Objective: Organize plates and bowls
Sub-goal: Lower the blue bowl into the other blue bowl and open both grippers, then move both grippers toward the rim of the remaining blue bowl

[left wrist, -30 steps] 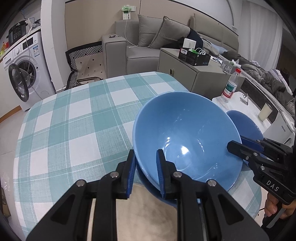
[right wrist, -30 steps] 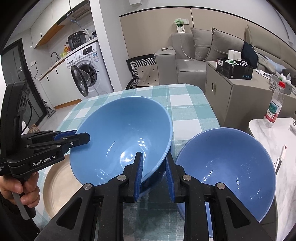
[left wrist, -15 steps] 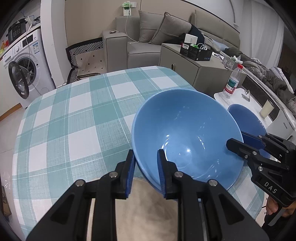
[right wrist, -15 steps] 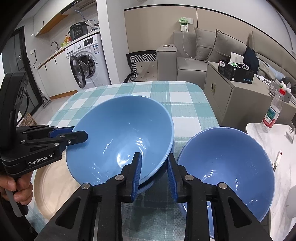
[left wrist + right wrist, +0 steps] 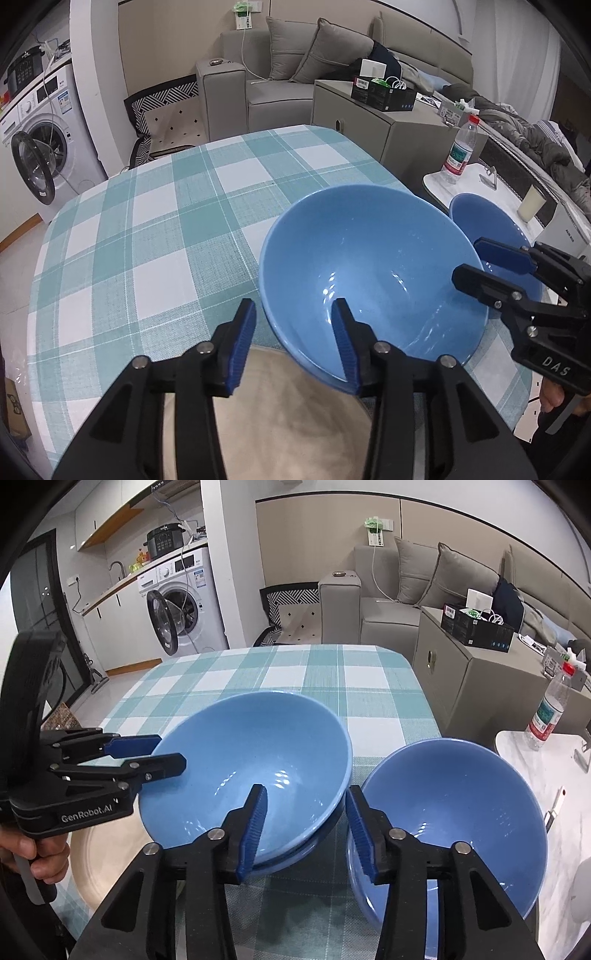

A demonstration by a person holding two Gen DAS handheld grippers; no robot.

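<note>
Two grippers are seen over a checked table, each with its jaws just spread apart and released from the rim of the same blue bowl. The left gripper is held with the bowl's near rim between its blue pads, neither pad pressing on it; the right gripper straddles the opposite rim in the same loose way. The large blue bowl is nested in another blue bowl beneath it, whose edge shows just under the upper rim — the stack rests on the teal-and-white checked tablecloth. Directly below the left gripper a beige plate is seen, the stacked bowls overlapping its far edge. Just to the right of the right gripper a second blue bowl sits at the table's edge, apart from the stack.

Further out, beyond the cloth, a grey sofa with cushions is placed against the wall, and a grey cabinet carrying a black box stands to the right. A white washing machine with its door open is seen far to the left — a pale side table with a water bottle lies to the right.
</note>
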